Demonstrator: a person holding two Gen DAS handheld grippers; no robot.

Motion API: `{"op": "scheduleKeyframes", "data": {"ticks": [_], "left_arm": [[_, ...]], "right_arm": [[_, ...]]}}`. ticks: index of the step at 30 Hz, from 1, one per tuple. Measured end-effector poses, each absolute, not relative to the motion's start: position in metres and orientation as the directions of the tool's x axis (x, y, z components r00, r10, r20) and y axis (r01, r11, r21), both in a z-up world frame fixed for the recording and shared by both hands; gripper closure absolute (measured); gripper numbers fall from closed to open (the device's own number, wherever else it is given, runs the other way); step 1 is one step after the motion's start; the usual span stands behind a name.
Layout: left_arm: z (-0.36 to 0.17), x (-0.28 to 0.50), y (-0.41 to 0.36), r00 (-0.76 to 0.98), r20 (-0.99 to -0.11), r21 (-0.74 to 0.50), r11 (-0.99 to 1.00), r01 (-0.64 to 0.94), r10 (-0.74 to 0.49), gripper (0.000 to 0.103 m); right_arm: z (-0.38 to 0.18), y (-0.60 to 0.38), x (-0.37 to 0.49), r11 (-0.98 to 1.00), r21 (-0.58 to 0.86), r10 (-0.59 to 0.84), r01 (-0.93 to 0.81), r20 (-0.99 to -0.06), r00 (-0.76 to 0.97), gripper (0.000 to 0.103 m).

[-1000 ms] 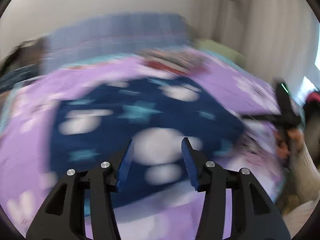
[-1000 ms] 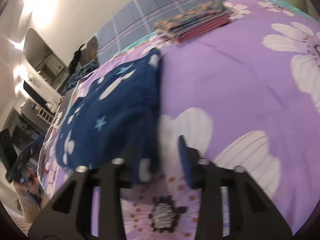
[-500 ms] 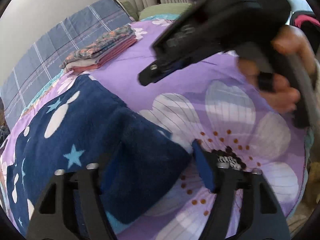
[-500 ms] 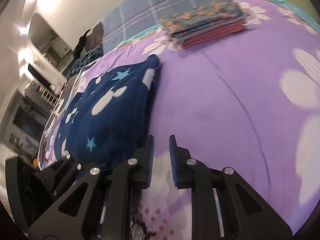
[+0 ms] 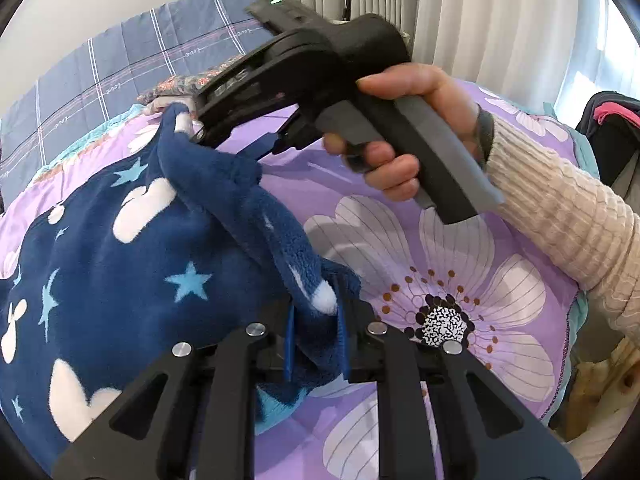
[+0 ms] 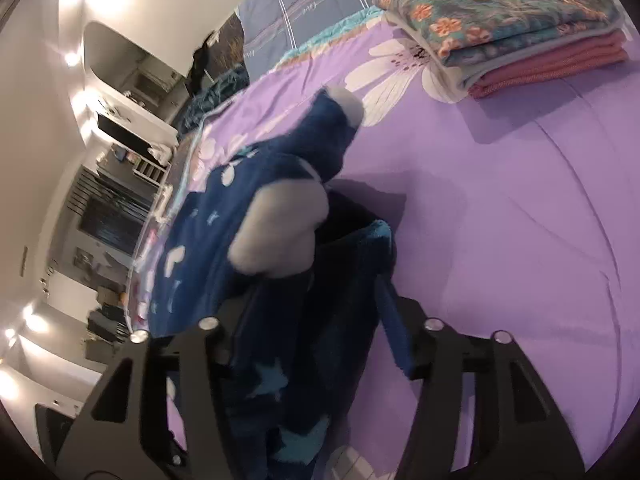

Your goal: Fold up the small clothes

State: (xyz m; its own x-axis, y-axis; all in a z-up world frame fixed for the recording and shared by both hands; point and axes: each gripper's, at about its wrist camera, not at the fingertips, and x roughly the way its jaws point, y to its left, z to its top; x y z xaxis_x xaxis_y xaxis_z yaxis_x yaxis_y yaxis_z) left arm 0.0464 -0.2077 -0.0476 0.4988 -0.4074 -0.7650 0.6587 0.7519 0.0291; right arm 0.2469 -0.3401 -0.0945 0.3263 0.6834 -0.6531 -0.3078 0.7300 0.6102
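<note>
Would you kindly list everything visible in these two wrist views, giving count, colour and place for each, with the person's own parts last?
Fleece garment: one, navy with white shapes and light blue stars, on the bedspread, edge lifted.
Bedspread: one, purple with white flowers, covering the bed.
Folded clothes: one stack, floral teal over pink, at the far end of the bedspread.
Checked bedding: one, blue-grey, behind the stack.
Curtains: pale, far wall.
Left gripper: one, black; jaws have just closed, pinching a fleece fold.
Right gripper: one, black; jaws have just opened, fleece between them.
Hand: one, gripping the right gripper's handle.
Sleeve: one, cream ribbed knit.
</note>
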Motion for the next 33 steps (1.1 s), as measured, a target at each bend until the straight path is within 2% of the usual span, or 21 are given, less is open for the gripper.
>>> {"op": "scheduleKeyframes", "data": {"ticks": [1,2,3,4,6,8,12,13,14,15,16,18,22,23,24,25,28,29,33], "left_arm": [[-0.048,0.046,-0.208,0.495,-0.767,0.03,0.748,0.663,-0.408,0.086],[-0.051,0.047,-0.209,0.49,-0.77,0.029,0.744,0.667,-0.409,0.086],[-0.052,0.048,-0.211,0.483,-0.773,0.027,0.738,0.674,-0.412,0.086],[-0.054,0.049,-0.214,0.471,-0.776,0.02,0.73,0.683,-0.42,0.086],[-0.056,0.047,-0.221,0.474,-0.771,0.037,0.714,0.699,-0.424,0.086],[-0.061,0.047,-0.229,0.474,-0.774,0.065,0.692,0.719,-0.42,0.086],[-0.08,0.055,-0.237,0.448,-0.796,0.053,0.69,0.722,-0.407,0.081],[-0.079,0.054,-0.236,0.445,-0.793,0.042,0.692,0.721,-0.415,0.081],[-0.077,0.053,-0.233,0.443,-0.787,0.025,0.695,0.718,-0.429,0.074],[-0.075,0.051,-0.229,0.437,-0.781,0.006,0.695,0.719,-0.446,0.063],[-0.072,0.05,-0.225,0.433,-0.775,-0.013,0.696,0.718,-0.461,0.059],[-0.066,0.046,-0.215,0.441,-0.766,-0.02,0.703,0.711,-0.467,0.058],[-0.051,0.043,-0.186,0.477,-0.737,-0.046,0.74,0.672,-0.479,0.057],[-0.047,0.044,-0.175,0.486,-0.728,-0.066,0.755,0.653,-0.484,0.057],[-0.044,0.043,-0.165,0.502,-0.72,-0.074,0.772,0.631,-0.479,0.057],[-0.043,0.043,-0.159,0.514,-0.716,-0.073,0.782,0.619,-0.473,0.057],[-0.043,0.042,-0.131,0.564,-0.706,-0.067,0.834,0.548,-0.428,0.056],[-0.045,0.043,-0.123,0.57,-0.707,-0.08,0.849,0.523,-0.418,0.053],[-0.058,0.045,-0.094,0.558,-0.719,-0.129,0.869,0.478,-0.414,0.052]], "right_arm": [[-0.097,-0.339,0.248,0.73,0.612,0.683,-0.305,-0.656,0.321,0.044],[-0.1,-0.339,0.248,0.726,0.62,0.688,-0.297,-0.654,0.316,0.052],[-0.101,-0.339,0.247,0.723,0.629,0.691,-0.287,-0.649,0.318,0.088],[-0.1,-0.344,0.247,0.729,0.634,0.683,-0.26,-0.647,0.339,0.095],[-0.088,-0.356,0.244,0.685,0.681,0.717,-0.257,-0.568,0.404,0.096],[-0.081,-0.361,0.242,0.699,0.662,0.699,-0.27,-0.554,0.453,0.096],[-0.11,-0.361,0.257,0.869,0.466,0.484,-0.167,-0.73,0.483,0.102],[-0.116,-0.37,0.256,0.836,0.528,0.529,-0.149,-0.705,0.472,0.102],[-0.117,-0.377,0.253,0.808,0.575,0.562,-0.133,-0.68,0.471,0.102],[-0.113,-0.385,0.249,0.786,0.606,0.584,-0.124,-0.661,0.472,0.102],[-0.107,-0.389,0.245,0.783,0.609,0.584,-0.125,-0.651,0.484,0.1],[-0.085,-0.396,0.225,0.802,0.575,0.561,-0.164,-0.629,0.538,0.097],[-0.061,-0.384,0.186,0.749,0.582,0.651,-0.315,-0.563,0.509,0.094],[-0.057,-0.374,0.176,0.736,0.571,0.672,-0.364,-0.555,0.49,0.088],[-0.058,-0.364,0.164,0.734,0.538,0.679,-0.415,-0.564,0.469,0.08],[-0.063,-0.356,0.157,0.751,0.502,0.66,-0.428,-0.589,0.466,0.077],[-0.095,-0.333,0.152,0.88,0.295,0.458,-0.372,-0.735,0.5,0.071],[-0.102,-0.33,0.149,0.886,0.283,0.446,-0.367,-0.734,0.512,0.066],[-0.1,-0.328,0.14,0.907,0.258,0.411,-0.332,-0.712,0.569,0.066]]}}
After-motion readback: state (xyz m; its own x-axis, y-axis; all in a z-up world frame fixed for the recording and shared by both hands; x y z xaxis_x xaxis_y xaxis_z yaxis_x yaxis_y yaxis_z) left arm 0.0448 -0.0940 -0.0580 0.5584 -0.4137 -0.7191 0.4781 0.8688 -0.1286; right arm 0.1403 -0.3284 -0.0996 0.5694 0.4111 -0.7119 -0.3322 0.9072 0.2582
